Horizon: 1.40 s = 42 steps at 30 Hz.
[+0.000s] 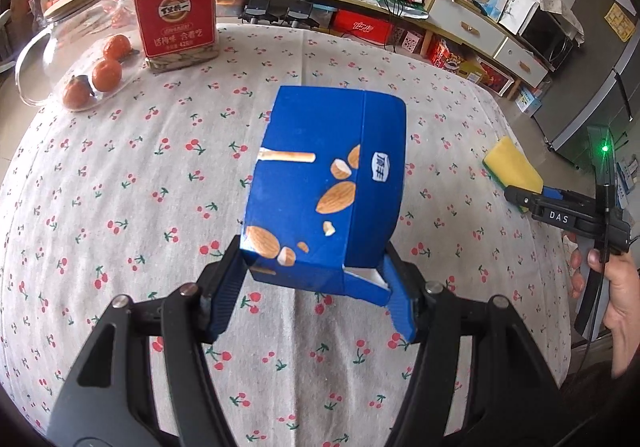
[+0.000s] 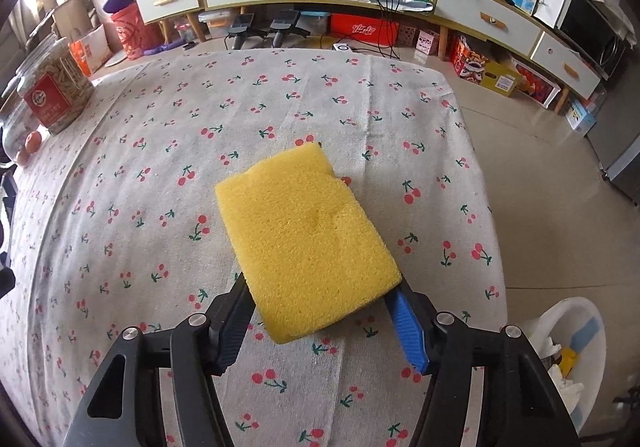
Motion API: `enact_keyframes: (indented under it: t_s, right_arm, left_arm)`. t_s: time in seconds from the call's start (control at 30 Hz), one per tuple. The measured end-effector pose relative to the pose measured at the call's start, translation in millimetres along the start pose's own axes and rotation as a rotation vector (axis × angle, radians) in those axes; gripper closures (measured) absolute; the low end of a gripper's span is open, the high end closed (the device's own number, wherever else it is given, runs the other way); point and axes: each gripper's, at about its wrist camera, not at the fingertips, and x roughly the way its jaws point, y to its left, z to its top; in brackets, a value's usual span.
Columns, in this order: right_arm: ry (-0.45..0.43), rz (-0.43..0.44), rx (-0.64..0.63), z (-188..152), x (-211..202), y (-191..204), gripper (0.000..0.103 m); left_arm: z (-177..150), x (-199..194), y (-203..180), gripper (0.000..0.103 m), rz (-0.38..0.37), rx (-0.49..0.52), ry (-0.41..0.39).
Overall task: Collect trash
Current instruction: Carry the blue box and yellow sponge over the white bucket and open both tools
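A blue snack box [image 1: 324, 187] printed with almonds hangs tilted above the cherry-print tablecloth [image 1: 140, 175], my left gripper [image 1: 316, 259] shut on its lower end. A yellow sponge [image 2: 308, 239] with a green underside lies at the table's right side. Its near end sits between the fingers of my right gripper [image 2: 320, 287], and both pads touch its sides. The left wrist view shows the same sponge [image 1: 512, 167] with the right gripper [image 1: 516, 195] at it, held by a person's hand [image 1: 616, 287].
A jar of seeds [image 1: 176, 7], a glass jar [image 1: 68, 19] and three oranges [image 1: 106, 75] stand at the table's far left. A white bin [image 2: 560, 311] holding scraps sits on the floor off the right edge. Shelves and boxes line the far wall.
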Motion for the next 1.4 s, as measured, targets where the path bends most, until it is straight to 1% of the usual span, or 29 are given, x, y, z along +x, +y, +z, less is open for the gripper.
enact_keyframes:
  t_s: [0.17, 0.4, 0.53, 0.73, 1.0, 1.23, 1.4]
  right_arm:
    - [-0.005, 0.036, 0.029, -7.3, -22.1, -3.1, 0.039]
    - [-0.033, 0.067, 0.061, -24.8, -56.6, -9.2, 0.039]
    - [-0.058, 0.092, 0.082, -36.9, -77.4, -14.1, 0.039]
    - [-0.106, 0.095, 0.083, -57.8, -107.1, -23.5, 0.038]
    - [-0.127, 0.065, 0.136, -89.1, -126.8, -62.6, 0.038]
    - [-0.133, 0.023, 0.256, -120.2, -138.3, -119.7, 0.038]
    - [-0.140, -0.004, 0.340, -141.3, -147.3, -160.2, 0.038]
  left_arm:
    - [-1.0, -2.5, -2.0, 0.039, -0.008, -0.002, -0.002]
    - [-4.1, -6.5, -18.4, 0.039, -0.038, 0.025, -0.006]
    - [-7.4, -8.6, -30.8, 0.039, -0.062, 0.049, -0.001]
    - [-13.1, -9.7, -48.9, 0.039, -0.087, 0.089, 0.007]
    - [-15.0, -2.6, -87.7, 0.039, -0.116, 0.156, 0.028]
    - [-22.3, 5.6, -131.4, 0.039, -0.160, 0.229, 0.052]
    - [-26.8, 15.2, -166.0, 0.039, -0.189, 0.263, 0.075]
